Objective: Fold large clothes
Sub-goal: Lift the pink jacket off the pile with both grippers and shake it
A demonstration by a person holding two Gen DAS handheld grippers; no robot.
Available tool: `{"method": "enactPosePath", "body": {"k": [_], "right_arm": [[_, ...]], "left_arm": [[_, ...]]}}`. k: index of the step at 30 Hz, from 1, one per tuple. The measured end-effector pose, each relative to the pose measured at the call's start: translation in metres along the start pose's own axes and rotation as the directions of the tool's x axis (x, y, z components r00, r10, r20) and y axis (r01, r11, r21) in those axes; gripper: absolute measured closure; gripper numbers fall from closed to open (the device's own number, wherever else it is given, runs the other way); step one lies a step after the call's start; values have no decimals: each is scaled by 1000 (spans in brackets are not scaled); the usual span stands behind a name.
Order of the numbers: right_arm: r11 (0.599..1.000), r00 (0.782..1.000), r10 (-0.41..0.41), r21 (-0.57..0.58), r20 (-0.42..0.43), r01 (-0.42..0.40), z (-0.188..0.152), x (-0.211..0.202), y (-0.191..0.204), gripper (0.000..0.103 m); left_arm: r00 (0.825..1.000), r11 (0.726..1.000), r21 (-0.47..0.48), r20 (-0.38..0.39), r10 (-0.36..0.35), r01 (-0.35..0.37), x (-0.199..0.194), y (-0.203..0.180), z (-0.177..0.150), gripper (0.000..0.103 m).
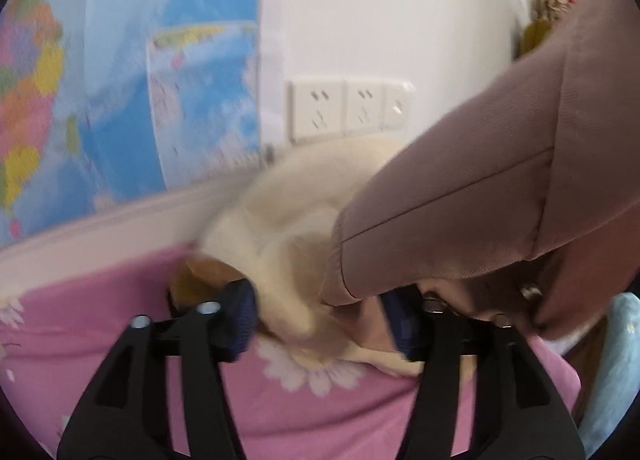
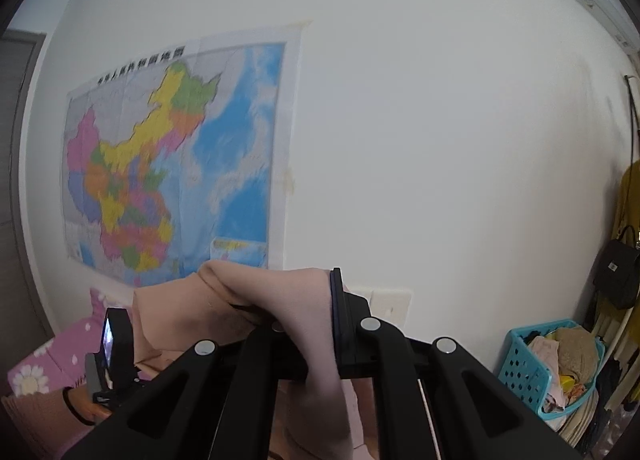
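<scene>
Right tool [image 2: 320,312] clamped on dusty-pink garment [image 2: 256,300], lifted before wall map [image 2: 176,163]. Left tool [image 1: 320,320] jaws apart, nothing pinched, over pink floral bedsheet [image 1: 280,412].

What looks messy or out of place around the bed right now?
A cream garment lies crumpled on the pink floral bedsheet rather than spread flat. The turquoise basket by the wall is heaped with jumbled clothes. Nothing looks spilled or damaged.

The cream garment [image 1: 280,244] is smeared by motion blur; the left claw's [image 1: 320,320] right fingertip is covered by the mauve garment [image 1: 460,211].
</scene>
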State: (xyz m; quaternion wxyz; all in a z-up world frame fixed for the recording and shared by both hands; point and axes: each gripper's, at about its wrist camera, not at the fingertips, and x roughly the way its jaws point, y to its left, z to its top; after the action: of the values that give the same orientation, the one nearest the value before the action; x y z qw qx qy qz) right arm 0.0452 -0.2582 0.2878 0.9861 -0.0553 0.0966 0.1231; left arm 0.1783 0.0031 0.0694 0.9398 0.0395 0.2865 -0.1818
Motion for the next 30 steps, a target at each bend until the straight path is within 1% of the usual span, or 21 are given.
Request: {"method": "enactPosePath", "body": {"k": [1, 2, 3, 4, 6, 7, 8, 9, 10, 12, 13, 15, 19, 21, 23, 25, 27, 28, 30], "right_arm": [[1000, 1000, 17, -1, -3, -17, -2, 0, 4, 98], [1000, 1000, 28, -3, 1, -28, -3, -2, 7, 98], [999, 999, 37, -5, 9, -37, -2, -4, 10, 98], [999, 999, 44, -12, 24, -43, 0, -9, 14, 98], [998, 997, 57, -12, 50, -57, 5, -19, 17, 98], [998, 996, 64, -14, 63, -63, 8, -25, 18, 98], [998, 995, 68, -14, 73, -67, 11, -31, 19, 98], [998, 995, 67, -15, 79, -66, 12, -36, 19, 98], [998, 994, 68, -22, 85, -66, 15, -43, 22, 98], [998, 993, 55, -37, 101, -52, 20, -56, 27, 98], [998, 992, 53, -43, 117, -49, 23, -65, 29, 98], [998, 988, 62, -40, 145, -57, 29, -82, 29, 98], [996, 978, 86, -21, 191, -84, 40, -117, 31, 98], [994, 973, 105, -19, 206, -103, 43, -133, 33, 98], [991, 967, 131, -15, 217, -131, 43, -147, 35, 98], [982, 957, 184, -4, 226, -188, 42, -163, 38, 98], [972, 949, 230, -8, 216, -234, 41, -172, 46, 98], [965, 944, 257, -15, 206, -260, 40, -175, 52, 98], [949, 931, 312, -15, 188, -315, 40, -181, 60, 98]], "left_arm": [[1000, 1000, 14, 8, -13, 13, -3, -2, -10, 39], [999, 999, 29, 26, -25, 24, -7, -5, -13, 35], [998, 998, 43, 45, -37, 35, -7, -7, -18, 24], [996, 997, 53, 71, -53, 49, -11, -9, -23, 21], [990, 994, 65, 99, -98, 91, -20, -18, -24, 22], [986, 991, 76, 114, -119, 111, -26, -23, -23, 27], [982, 988, 84, 123, -141, 132, -31, -29, -20, 47], [980, 984, 86, 118, -163, 154, -36, -35, -18, 78], [975, 979, 90, 113, -194, 184, -41, -41, -16, 95], [967, 977, 112, 163, -197, 181, -65, -54, -19, 96], [959, 977, 118, 202, -200, 179, -80, -57, -14, 97], [941, 974, 107, 257, -221, 200, -109, -54, -5, 97], [922, 976, 94, 322, -217, 197, -162, -46, 9, 97], [918, 982, 97, 350, -187, 163, -192, -44, 12, 97], [910, 989, 87, 389, -143, 119, -228, -38, 14, 97], [898, 992, 78, 423, -121, 97, -265, -30, 16, 97], [888, 996, 89, 454, -66, 29, -305, -29, 14, 97], [886, 996, 87, 462, -39, -1, -319, -30, 13, 98], [884, 996, 76, 467, -6, -34, -345, -30, 12, 98]]}}
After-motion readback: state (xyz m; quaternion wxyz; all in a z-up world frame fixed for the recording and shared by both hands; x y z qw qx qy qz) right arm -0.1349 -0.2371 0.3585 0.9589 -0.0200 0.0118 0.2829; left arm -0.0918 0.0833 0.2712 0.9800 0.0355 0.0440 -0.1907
